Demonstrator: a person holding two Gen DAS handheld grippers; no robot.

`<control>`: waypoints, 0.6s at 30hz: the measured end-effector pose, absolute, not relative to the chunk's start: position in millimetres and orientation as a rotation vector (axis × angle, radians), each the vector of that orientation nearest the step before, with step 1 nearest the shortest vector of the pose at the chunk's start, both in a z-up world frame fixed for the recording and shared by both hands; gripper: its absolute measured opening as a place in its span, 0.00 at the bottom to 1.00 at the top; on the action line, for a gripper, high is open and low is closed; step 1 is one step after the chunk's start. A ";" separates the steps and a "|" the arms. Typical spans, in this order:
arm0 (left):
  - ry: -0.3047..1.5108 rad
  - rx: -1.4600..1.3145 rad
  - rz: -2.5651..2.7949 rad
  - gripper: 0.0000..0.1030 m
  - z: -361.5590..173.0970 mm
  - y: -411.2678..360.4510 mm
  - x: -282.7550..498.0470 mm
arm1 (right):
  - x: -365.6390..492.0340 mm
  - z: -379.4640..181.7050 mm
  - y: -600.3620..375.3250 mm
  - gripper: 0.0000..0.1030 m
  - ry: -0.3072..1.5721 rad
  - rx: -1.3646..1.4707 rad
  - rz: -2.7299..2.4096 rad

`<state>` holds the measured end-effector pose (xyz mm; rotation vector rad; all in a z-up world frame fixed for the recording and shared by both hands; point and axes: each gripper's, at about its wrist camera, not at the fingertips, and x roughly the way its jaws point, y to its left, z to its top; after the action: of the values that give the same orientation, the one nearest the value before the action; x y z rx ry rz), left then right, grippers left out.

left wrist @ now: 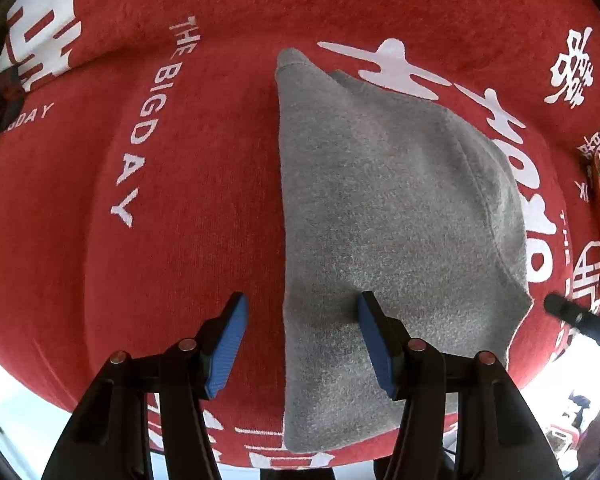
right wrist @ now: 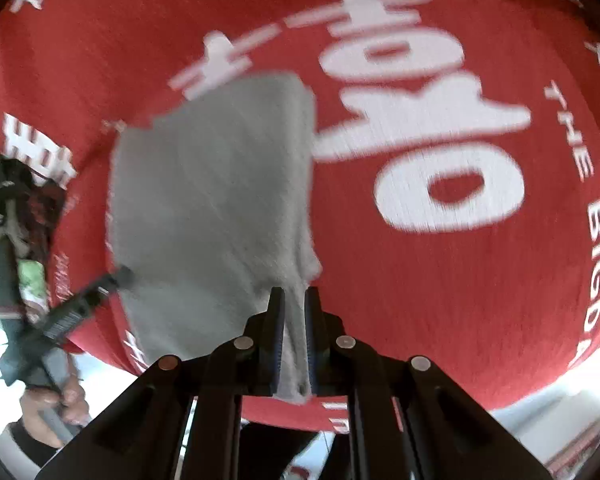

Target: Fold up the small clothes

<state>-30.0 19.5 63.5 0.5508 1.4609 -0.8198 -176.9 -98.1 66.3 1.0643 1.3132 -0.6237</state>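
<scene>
A small grey fleece garment [left wrist: 384, 216] lies folded lengthwise on a red cloth with white lettering [left wrist: 188, 208]. My left gripper [left wrist: 300, 320] is open above the garment's left edge: one blue pad [left wrist: 226, 344] over the red cloth, the other pad [left wrist: 374, 340] over the grey fabric. In the right wrist view, my right gripper [right wrist: 294, 312] is shut on a near corner of the grey garment [right wrist: 212, 192], which stretches away from the jaws. The view is motion-blurred. The left gripper's tip [right wrist: 120, 276] shows at that garment's left side.
The red cloth [right wrist: 440, 260] covers the whole work surface and ends at a near edge with pale floor beyond. The right gripper's black tip [left wrist: 560, 308] shows at the garment's right side. A person's hand [right wrist: 56, 396] holds the left tool.
</scene>
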 end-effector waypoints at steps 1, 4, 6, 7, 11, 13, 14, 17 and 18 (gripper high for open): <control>1.460 0.552 -0.819 0.57 63.5 19.5 -30.0 | -169.6 67.7 -97.9 0.13 1.313 1.036 -0.607; 1.457 0.556 -0.816 0.57 63.8 19.4 -30.4 | -150.3 55.5 -96.7 0.13 1.333 1.006 -0.562; 1.460 0.552 -0.815 0.57 63.6 20.1 -31.3 | -145.2 37.7 -94.4 0.13 1.394 0.975 -0.564; 1.463 0.552 -0.810 0.57 63.6 20.2 -31.6 | -146.4 29.3 -94.5 0.13 1.422 0.964 -0.569; 1.463 0.561 -0.816 0.57 63.9 18.8 -34.3 | -152.3 21.0 -96.6 0.12 1.388 1.006 -0.564; 1.459 0.573 -0.822 0.57 63.9 18.2 -37.3 | -155.2 24.8 -97.0 0.12 1.395 1.008 -0.563; 1.458 0.576 -0.823 0.57 64.1 18.2 -38.1 | -157.2 27.0 -96.6 0.13 1.393 1.017 -0.563; 1.465 0.571 -0.824 0.57 63.9 19.0 -40.6 | -165.1 29.6 -98.6 0.22 1.382 1.073 -0.571; 1.467 0.570 -0.825 0.57 63.5 19.3 -41.3 | -170.6 32.1 -98.5 0.26 1.377 1.101 -0.577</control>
<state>-41.3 19.3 63.5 0.5701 1.4674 -0.8246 -170.6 -98.5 32.1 1.1006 1.3767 -0.5768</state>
